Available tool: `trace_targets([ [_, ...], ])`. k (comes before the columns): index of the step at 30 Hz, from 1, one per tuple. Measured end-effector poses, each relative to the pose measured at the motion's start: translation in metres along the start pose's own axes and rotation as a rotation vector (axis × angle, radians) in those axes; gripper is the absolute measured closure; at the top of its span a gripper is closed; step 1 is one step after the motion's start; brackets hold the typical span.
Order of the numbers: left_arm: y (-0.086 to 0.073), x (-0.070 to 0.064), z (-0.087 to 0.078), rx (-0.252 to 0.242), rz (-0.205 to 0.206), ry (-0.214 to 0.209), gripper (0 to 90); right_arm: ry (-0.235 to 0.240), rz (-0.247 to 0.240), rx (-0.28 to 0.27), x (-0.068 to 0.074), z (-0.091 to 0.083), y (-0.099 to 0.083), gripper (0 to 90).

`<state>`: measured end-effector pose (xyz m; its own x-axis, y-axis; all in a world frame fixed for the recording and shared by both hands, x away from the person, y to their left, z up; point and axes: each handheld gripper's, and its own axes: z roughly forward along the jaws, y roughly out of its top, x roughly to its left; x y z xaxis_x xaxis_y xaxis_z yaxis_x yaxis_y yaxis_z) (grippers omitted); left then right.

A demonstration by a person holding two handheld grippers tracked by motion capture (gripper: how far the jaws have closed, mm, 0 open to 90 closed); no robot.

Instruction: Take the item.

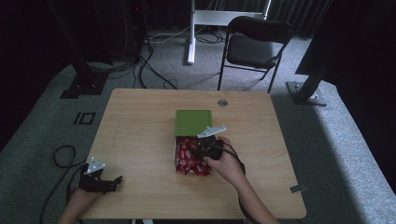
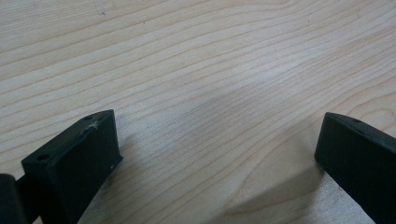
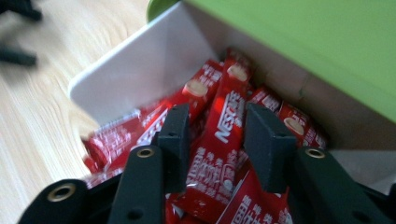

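Near edge of table [image 1: 140, 140]: left gripper [image 1: 100, 183] rests at the front-left corner, jaws spread wide w/ nothing but bare wood between them. One hand on each gripper, 2 total. Farther in, mid-table, right gripper [image 3: 215, 135] dips into the 1 white box [image 3: 140, 70], jaws narrowed on either side of 1 red Nescafé stick [image 3: 224, 140]; contact unclear. Many more sticks piled beneath, too many to count. Behind it, 1 green lid [image 1: 193, 122] stands open. Beyond the table, 1 black chair [image 1: 254, 46].

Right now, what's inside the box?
The box holds a heap of red Nescafe sachets, and the right gripper straddles one. Whatever lies beneath the heap, and under the green lid, is covered.
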<state>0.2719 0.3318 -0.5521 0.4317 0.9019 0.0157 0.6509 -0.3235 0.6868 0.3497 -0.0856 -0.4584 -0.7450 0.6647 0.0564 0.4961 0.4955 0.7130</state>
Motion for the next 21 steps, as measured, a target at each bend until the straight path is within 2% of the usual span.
trace_targets([
  [7,0.000,0.000,0.000,0.001,0.001,0.000,0.6,-0.055,-0.102,0.038,0.007,0.003,0.001,63.8],
  [9,0.000,0.000,0.000,0.001,0.001,0.000,0.6,-0.076,-0.126,0.041,0.010,0.003,0.001,68.6],
  [10,0.000,0.000,0.000,0.002,0.002,0.000,0.6,-0.080,-0.158,0.041,0.014,0.004,0.001,73.4],
  [11,0.000,0.000,0.000,0.002,0.002,0.000,0.6,-0.080,-0.158,0.041,0.014,0.004,0.001,73.4],
  [14,0.000,0.000,0.000,0.000,0.001,0.000,0.6,-0.117,-0.200,0.053,0.020,0.004,0.001,81.3],
  [15,0.000,0.000,0.000,0.000,0.000,0.000,0.6,-0.121,-0.205,0.057,0.021,0.003,0.003,84.5],
  [17,0.000,0.000,0.000,0.001,0.002,0.000,0.6,-0.120,-0.198,0.067,0.020,0.001,0.004,85.6],
  [21,0.000,0.000,0.000,0.001,0.002,0.000,0.6,-0.103,-0.181,0.051,0.018,-0.005,0.005,86.4],
])
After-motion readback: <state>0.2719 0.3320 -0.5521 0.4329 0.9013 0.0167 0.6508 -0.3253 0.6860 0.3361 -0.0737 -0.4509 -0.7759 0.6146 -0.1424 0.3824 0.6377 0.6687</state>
